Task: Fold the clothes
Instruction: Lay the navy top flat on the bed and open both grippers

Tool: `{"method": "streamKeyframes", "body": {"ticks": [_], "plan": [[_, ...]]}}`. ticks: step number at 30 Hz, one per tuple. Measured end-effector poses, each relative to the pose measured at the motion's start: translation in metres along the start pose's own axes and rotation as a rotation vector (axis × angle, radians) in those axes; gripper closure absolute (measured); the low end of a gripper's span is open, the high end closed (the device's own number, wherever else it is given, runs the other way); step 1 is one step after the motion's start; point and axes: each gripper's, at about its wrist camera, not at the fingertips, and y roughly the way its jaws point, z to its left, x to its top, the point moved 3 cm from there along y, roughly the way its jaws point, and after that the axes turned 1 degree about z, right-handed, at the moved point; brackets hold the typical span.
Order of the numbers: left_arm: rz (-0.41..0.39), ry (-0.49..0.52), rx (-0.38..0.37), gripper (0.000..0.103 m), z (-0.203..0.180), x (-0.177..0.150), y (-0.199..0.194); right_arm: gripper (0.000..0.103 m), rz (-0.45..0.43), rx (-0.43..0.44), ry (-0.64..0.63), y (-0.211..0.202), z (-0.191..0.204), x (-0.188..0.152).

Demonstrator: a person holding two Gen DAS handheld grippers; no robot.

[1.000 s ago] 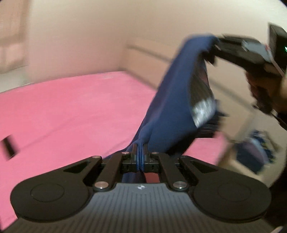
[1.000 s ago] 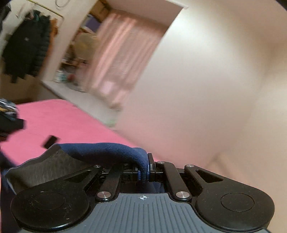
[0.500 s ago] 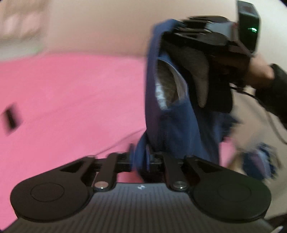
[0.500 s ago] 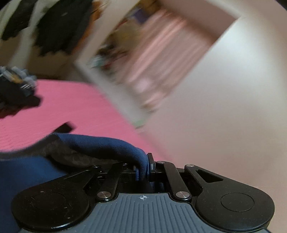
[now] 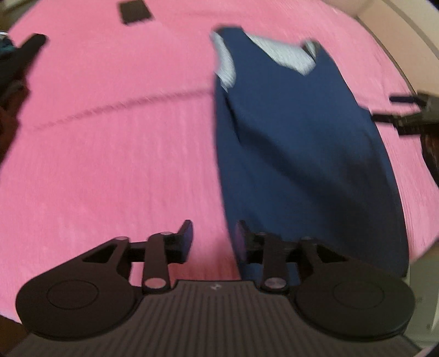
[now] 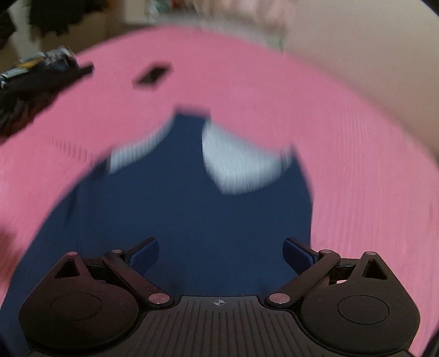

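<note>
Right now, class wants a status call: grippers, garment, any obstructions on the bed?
Left gripper and right gripper opening, nothing pinched. Navy garment spread on pink bed. Small black item and dark clothes lie well clear.

A pink bedspread covers the bed; a plain beige wall rises behind, all blurred.

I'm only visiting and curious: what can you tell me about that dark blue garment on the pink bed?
The dark blue sleeveless fabric garment lies spread on the pink bedcover, its pale grey lining showing at neck and armholes. It looks soft, mostly flat, with one long crease. Neither opening tool grips it now.
</note>
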Motion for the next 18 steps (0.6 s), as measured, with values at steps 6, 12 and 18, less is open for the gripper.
{"method": "streamKeyframes", "body": {"ticks": [6,12,18], "plan": [[0.046,0.064,-0.042,0.062,-0.025,-0.025,0.021,0.004,0.192,-0.019,0.234,-0.036,-0.033,-0.115],[0.04,0.107,-0.041,0.062,-0.032,-0.023,0.03,0.004,0.219,-0.004,0.301,-0.035,-0.039,-0.147],[-0.088,0.181,0.009,0.06,-0.037,0.058,0.03,0.005,0.107,0.038,0.23,-0.018,-0.065,-0.102]]}}
